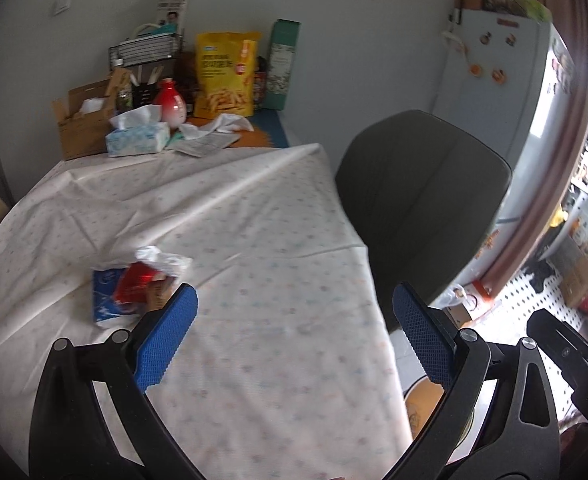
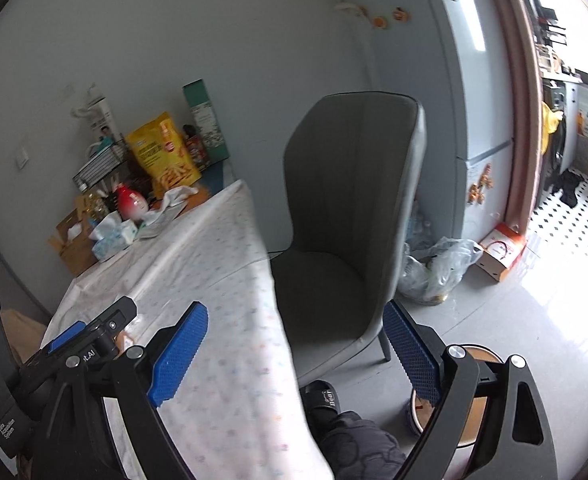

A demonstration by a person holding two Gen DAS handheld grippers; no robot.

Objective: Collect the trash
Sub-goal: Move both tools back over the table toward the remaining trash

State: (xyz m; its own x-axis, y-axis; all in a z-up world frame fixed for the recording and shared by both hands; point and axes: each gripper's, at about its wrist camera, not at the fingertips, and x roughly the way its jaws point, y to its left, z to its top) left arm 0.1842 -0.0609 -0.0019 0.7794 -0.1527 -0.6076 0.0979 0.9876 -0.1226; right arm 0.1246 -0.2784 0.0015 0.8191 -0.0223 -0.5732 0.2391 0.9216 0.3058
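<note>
- Hovering over the cloth-covered worktop (image 1: 253, 216), the left gripper (image 1: 294, 336) has its blue-padded jaws spread wide with nothing between them.
- Lying on the cloth just beyond and outside the left-hand jaw is the trash pile (image 1: 133, 284): a red wrapper, a blue packet under it and a crumpled clear plastic piece on top, all touching one another.
- The pile's near edge sits right beside that jaw's tip; whether they touch cannot be told.
- Ahead of the left jaws, well apart at the far end of the worktop, stand a tissue box (image 1: 137, 136), a red-and-white vase (image 1: 170, 104) and a yellow snack bag (image 1: 225, 74).
- The right gripper (image 2: 296, 340) also has its jaws wide apart and empty, held over the worktop's edge.
- Straight ahead between the right jaws is a grey chair (image 2: 350, 208), pushed close to the worktop.
- Beyond the right-hand jaw, a clear plastic bag (image 2: 438, 268) rests on the floor beside the chair.
- Below that jaw, a round bin rim (image 2: 450, 412) shows on the floor, partly hidden by it.
</note>
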